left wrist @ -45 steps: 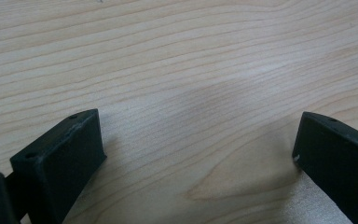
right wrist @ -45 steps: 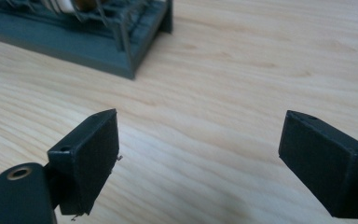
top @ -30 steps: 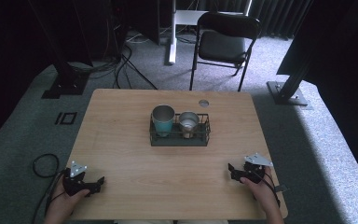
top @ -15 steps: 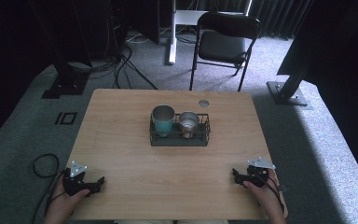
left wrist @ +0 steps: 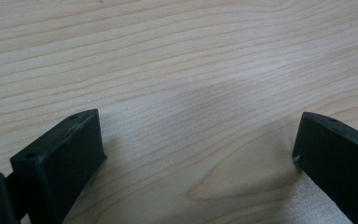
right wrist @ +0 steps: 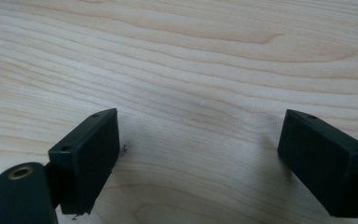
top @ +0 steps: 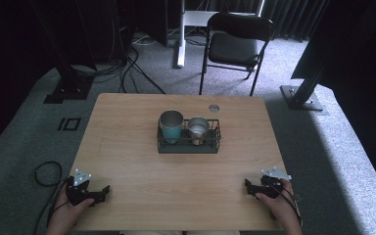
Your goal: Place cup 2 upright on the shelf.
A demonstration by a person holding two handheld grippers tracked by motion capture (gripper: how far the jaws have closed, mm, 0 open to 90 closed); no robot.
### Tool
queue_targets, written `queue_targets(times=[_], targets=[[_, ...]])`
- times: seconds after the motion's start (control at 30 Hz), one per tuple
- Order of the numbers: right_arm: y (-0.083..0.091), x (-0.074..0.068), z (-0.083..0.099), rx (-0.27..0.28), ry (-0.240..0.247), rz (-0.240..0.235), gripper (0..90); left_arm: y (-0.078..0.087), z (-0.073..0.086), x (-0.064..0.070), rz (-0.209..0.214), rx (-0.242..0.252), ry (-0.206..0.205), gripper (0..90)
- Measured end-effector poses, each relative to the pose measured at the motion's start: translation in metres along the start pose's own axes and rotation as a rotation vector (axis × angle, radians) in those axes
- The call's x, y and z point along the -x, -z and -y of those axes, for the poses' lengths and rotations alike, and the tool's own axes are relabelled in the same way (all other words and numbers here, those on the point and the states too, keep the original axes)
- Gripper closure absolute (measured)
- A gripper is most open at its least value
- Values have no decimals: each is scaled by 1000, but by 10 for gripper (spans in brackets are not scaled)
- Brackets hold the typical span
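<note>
Pale wood grain runs across the whole table, smooth and matte. Both grippers sit low at the near edge, well apart: the left gripper and the right gripper each have their blocky black jaws spread wide with nothing between them. Mid-table there's a dark wire basket holding a tall teal metal cup next to a shorter shiny steel cup.
</note>
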State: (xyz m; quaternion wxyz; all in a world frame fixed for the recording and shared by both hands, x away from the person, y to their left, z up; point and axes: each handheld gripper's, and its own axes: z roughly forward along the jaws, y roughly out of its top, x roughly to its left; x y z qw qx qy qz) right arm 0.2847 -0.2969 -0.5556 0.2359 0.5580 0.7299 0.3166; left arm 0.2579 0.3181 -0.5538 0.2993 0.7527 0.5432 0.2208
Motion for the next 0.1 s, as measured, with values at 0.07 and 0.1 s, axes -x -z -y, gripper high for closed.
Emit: queue_targets(times=[0.07, 0.1], targets=[[0, 0, 0, 0, 0, 0, 123, 0, 0, 0, 0, 0, 0, 23], [0, 0, 0, 0, 0, 0, 123, 0, 0, 0, 0, 0, 0, 23]])
